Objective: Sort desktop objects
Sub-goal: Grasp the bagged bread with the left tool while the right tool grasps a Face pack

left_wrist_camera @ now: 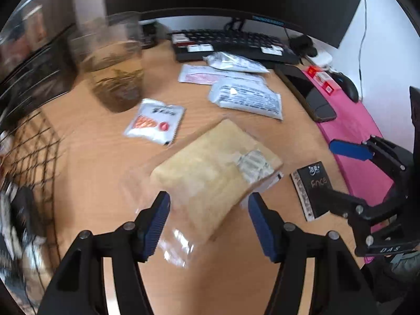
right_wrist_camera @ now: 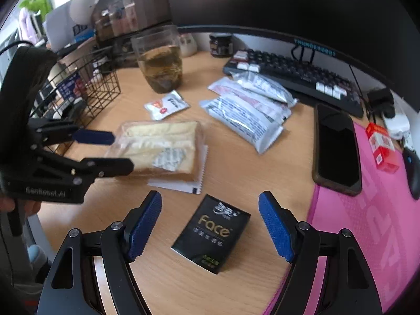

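Note:
A bread slice in a clear wrapper (left_wrist_camera: 215,176) lies on the wooden desk, and my left gripper (left_wrist_camera: 208,225) is open right over its near end; it also shows in the right wrist view (right_wrist_camera: 160,147). A black "Face" tissue pack (right_wrist_camera: 212,233) lies between the open fingers of my right gripper (right_wrist_camera: 210,225); it also shows in the left wrist view (left_wrist_camera: 312,189). A small white sachet (left_wrist_camera: 155,120) and several silver and white packets (left_wrist_camera: 246,99) lie further back. The right gripper shows at the right of the left wrist view (left_wrist_camera: 338,173).
A glass of tea (right_wrist_camera: 160,60) stands behind the sachet. A black wire basket (right_wrist_camera: 86,89) holding items sits at the left. A keyboard (right_wrist_camera: 288,73), a phone (right_wrist_camera: 336,149), a pink mat (right_wrist_camera: 367,210) with a red box (right_wrist_camera: 380,147) and a mouse (right_wrist_camera: 413,170) lie at the right.

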`<state>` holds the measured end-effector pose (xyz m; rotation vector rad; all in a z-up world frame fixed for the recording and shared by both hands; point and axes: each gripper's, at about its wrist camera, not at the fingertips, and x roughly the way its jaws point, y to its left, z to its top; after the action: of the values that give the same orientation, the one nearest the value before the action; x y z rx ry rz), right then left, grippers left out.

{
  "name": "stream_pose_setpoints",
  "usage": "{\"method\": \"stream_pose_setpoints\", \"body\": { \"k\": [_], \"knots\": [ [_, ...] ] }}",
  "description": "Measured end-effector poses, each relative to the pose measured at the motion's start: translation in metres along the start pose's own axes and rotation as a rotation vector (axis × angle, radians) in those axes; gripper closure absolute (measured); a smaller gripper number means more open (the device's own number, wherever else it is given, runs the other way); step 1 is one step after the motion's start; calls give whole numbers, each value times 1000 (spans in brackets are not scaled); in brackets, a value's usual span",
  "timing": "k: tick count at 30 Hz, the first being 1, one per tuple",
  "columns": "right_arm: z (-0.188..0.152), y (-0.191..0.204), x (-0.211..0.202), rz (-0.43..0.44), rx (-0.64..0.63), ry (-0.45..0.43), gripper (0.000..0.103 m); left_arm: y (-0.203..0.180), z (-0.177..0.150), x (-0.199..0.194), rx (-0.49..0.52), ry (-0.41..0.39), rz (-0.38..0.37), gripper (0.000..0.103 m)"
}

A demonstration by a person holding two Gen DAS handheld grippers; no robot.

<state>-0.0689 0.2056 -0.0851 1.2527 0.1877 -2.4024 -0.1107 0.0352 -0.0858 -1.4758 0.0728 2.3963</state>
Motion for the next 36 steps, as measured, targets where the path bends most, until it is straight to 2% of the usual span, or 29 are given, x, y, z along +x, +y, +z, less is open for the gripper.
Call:
{"method": "stream_pose_setpoints", "body": {
  "k": [3, 8, 10, 12, 16, 23, 25, 32, 34, 36],
  "knots": [
    [-6, -3, 3, 2, 8, 15, 27, 0, 9, 9, 32, 15, -38, 34],
    [-10, 2, 14, -3, 12, 56, 27, 5, 22, 19, 69, 23, -14, 29],
    [-12, 4, 17, -5, 9, 59, 27, 6, 26, 22, 78, 21, -18, 23],
    [-12, 5, 19, -6, 11, 63, 27, 2, 24, 27, 119, 34, -20, 12],
    [-13, 2, 21, -16, 23, 69, 27, -14, 18, 31, 219, 30, -4, 6],
    [-13, -1, 24, -31, 31, 82, 27, -27, 13, 42, 346, 39, 87, 1],
    [-14, 0, 25, -28, 30, 84, 27, -22, 19, 48, 331, 54, 95, 1],
    [-13, -2, 25, -26, 42, 86, 27, -13, 26, 56, 279, 64, 15, 1],
    [-14, -5, 26, -23, 47, 87, 27, -11, 26, 55, 241, 54, 9, 2],
    [-14, -5, 26, -27, 44, 83, 26, -11, 21, 51, 215, 51, 17, 8]
  ]
}}
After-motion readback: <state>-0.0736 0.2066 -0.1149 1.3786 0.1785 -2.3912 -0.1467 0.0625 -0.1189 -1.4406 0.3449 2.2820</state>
